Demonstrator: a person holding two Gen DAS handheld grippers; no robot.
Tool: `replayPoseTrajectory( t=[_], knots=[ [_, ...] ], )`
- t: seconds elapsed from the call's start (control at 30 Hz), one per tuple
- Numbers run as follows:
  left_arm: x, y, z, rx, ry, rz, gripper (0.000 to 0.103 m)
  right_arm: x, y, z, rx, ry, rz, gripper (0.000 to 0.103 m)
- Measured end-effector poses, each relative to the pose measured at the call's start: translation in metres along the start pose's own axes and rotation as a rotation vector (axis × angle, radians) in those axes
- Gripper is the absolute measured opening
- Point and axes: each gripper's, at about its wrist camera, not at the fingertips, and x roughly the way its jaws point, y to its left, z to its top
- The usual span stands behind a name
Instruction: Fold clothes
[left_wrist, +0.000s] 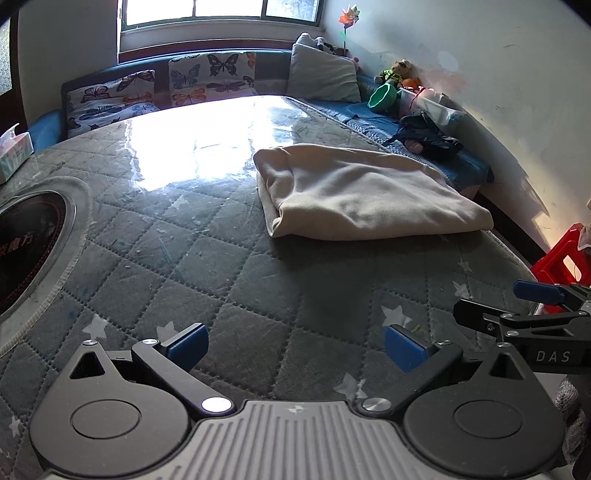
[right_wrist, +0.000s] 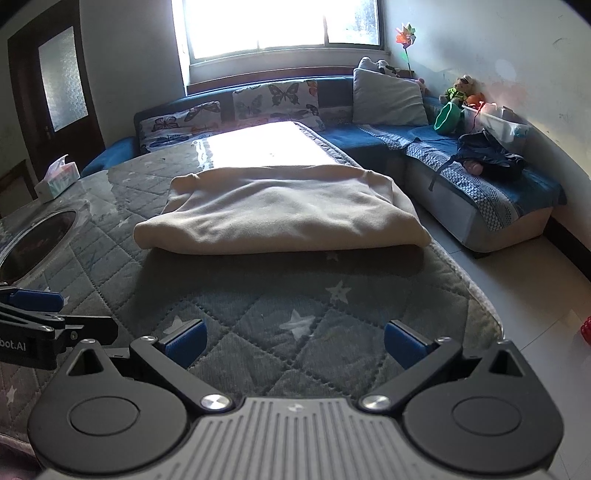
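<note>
A beige garment (left_wrist: 365, 192) lies folded in a thick rectangle on the quilted grey table cover (left_wrist: 221, 266), toward its right side; it also shows in the right wrist view (right_wrist: 280, 210). My left gripper (left_wrist: 295, 345) is open and empty, low over the cover, well short of the garment. My right gripper (right_wrist: 295, 345) is open and empty too, facing the garment's near folded edge from a distance. The right gripper's fingers (left_wrist: 539, 291) show at the right edge of the left wrist view; the left gripper's fingers (right_wrist: 35, 299) show at the left edge of the right wrist view.
A round induction hob (left_wrist: 26, 251) is set into the table at the left, with a tissue box (left_wrist: 14, 151) behind it. A blue sofa (right_wrist: 480, 173) with cushions, toys, a green bowl (right_wrist: 448, 118) and dark clothes (right_wrist: 491, 151) runs behind and right. A red stool (left_wrist: 561, 258) stands by the table's right edge.
</note>
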Motion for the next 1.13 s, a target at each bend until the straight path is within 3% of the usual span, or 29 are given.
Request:
replayPoseTrajectory(
  t=[1.13],
  knots=[
    [0.0027, -0.0085, -0.0006, 0.02, 0.001, -0.009, 0.103, 0.0, 0.0003, -0.0018, -0.002, 0.007, -0.005, 0.103]
  ],
)
